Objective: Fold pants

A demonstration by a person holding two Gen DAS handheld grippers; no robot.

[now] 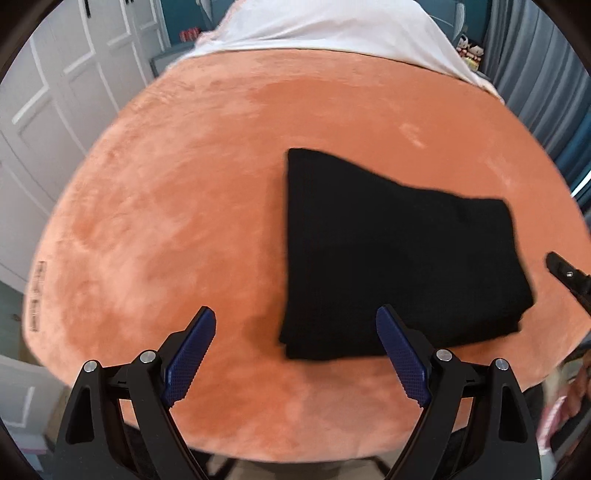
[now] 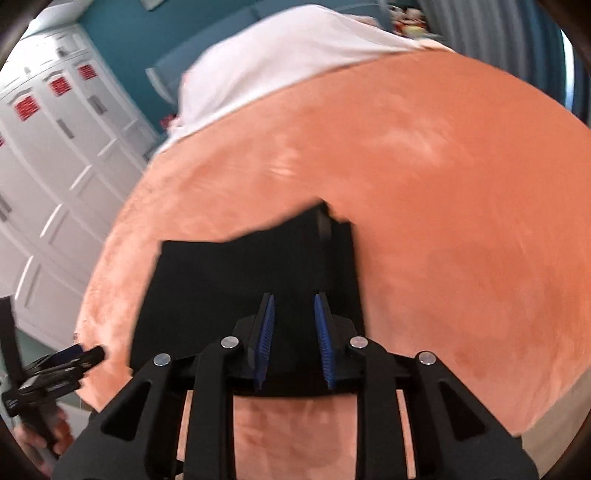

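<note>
The black pants lie folded into a compact rectangle on the orange plush blanket. My left gripper is wide open and empty, above the blanket at the fold's near left corner. In the right wrist view the pants lie just ahead of my right gripper. Its blue pads stand a small gap apart with nothing between them, above the pants' near edge. The tip of the right gripper shows at the right edge of the left wrist view. The left gripper shows at lower left in the right wrist view.
A white sheet covers the far end of the bed. White panelled wardrobe doors stand to the left. Grey curtains hang at the right. The blanket's near edge runs just below the left gripper.
</note>
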